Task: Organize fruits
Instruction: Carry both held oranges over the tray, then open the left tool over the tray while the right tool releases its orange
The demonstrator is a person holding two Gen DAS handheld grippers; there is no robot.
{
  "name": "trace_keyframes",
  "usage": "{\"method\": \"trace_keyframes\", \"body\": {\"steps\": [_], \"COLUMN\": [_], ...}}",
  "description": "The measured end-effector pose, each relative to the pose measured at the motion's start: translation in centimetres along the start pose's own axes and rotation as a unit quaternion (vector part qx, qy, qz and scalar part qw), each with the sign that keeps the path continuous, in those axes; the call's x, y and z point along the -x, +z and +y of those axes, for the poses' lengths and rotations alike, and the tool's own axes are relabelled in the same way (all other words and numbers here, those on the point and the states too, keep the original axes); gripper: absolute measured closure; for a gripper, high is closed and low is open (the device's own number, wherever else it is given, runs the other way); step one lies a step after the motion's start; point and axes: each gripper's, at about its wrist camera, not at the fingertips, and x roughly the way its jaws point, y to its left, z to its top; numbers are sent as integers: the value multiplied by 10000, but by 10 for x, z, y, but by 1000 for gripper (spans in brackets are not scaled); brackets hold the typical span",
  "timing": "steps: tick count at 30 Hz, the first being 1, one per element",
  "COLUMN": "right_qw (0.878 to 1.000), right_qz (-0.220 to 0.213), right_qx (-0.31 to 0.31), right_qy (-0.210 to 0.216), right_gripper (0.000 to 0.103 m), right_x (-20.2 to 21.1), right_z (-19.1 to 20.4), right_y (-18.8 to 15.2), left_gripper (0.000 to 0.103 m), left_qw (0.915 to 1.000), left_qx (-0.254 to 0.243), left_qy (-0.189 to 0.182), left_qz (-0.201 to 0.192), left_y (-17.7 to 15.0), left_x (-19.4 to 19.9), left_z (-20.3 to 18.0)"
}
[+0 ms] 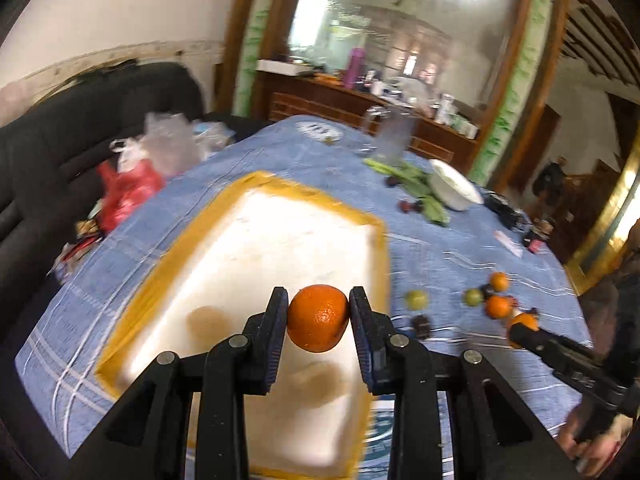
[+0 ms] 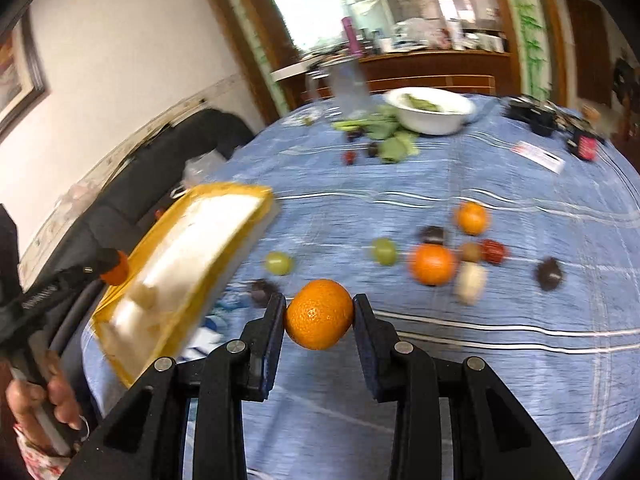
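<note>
Left tool (image 1: 319,312) grips a dimpled orange (image 1: 318,318) over the white foam tray (image 1: 256,248) with yellow taped rim. Right tool (image 2: 320,312) grips another orange (image 2: 319,314) above the blue plaid bench (image 2: 460,352). Beyond lie loose fruit (image 2: 434,264), a white bowl (image 2: 430,114), a dark sofa (image 1: 80,120), and a wood-framed mirror (image 1: 392,40).

Colours and patterns on the worktop

Worktop cloth (image 2: 500,360): blue with white stripes. Tray (image 1: 132,312): white, yellow rim. Held mandarins (image 1: 318,318) (image 2: 319,314): orange. Claws (image 1: 319,308) (image 2: 319,312): black. Loose grapes (image 2: 278,263): green. Bowl (image 2: 430,120): white. Bag (image 1: 128,192): red.
</note>
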Motion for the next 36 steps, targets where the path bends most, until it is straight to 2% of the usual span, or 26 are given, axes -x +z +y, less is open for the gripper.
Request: {"method": "trace_keyframes", "body": {"steps": [4, 8, 16, 17, 19, 20, 21, 24, 26, 29, 32, 36], "right_qw": [9988, 9958, 9893, 9891, 9888, 9886, 9886, 9897, 9904, 9919, 9940, 9962], "right_qz": [232, 481, 908, 926, 949, 968, 959, 804, 690, 453, 268, 88], "right_qx": [426, 771, 1140, 1144, 1151, 1155, 1160, 1186, 1196, 1190, 1058, 869], "right_qy": [97, 93, 27, 33, 58, 61, 59, 67, 77, 51, 46, -17], "right_gripper": [66, 66, 65, 65, 65, 65, 63, 52, 50, 49, 44, 44], "right_x": [-26, -68, -131, -134, -138, -140, -140, -130, -119, -93, -65, -26], "right_z": [53, 101, 138, 139, 142, 143, 145, 148, 148, 145, 134, 111], "right_y": [10, 23, 33, 33, 34, 34, 34, 35, 35, 33, 30, 21], "left_gripper": [72, 72, 72, 70, 59, 48, 41, 35, 31, 31, 30, 24], "left_qw": [9999, 9996, 9988, 9986, 9982, 9981, 9979, 9977, 9977, 9979, 9980, 9977], "left_qx": [110, 234, 459, 504, 587, 610, 635, 641, 623, 559, 473, 189], "left_qy": [83, 76, 53, 56, 50, 69, 96, 109, 118, 46, -61, -305], "left_qz": [43, 159, 171, 161, 89, 48, -17, -176, -228, -331, -407, -567], "left_y": [-9, -13, -15, -15, -13, -12, -11, -8, -7, -6, -5, -6], "left_x": [-8, -19, -24, -23, -18, -15, -11, 3, 9, 24, 38, 62], "left_z": [21, 34, 53, 56, 60, 61, 62, 59, 56, 43, 27, -10]}}
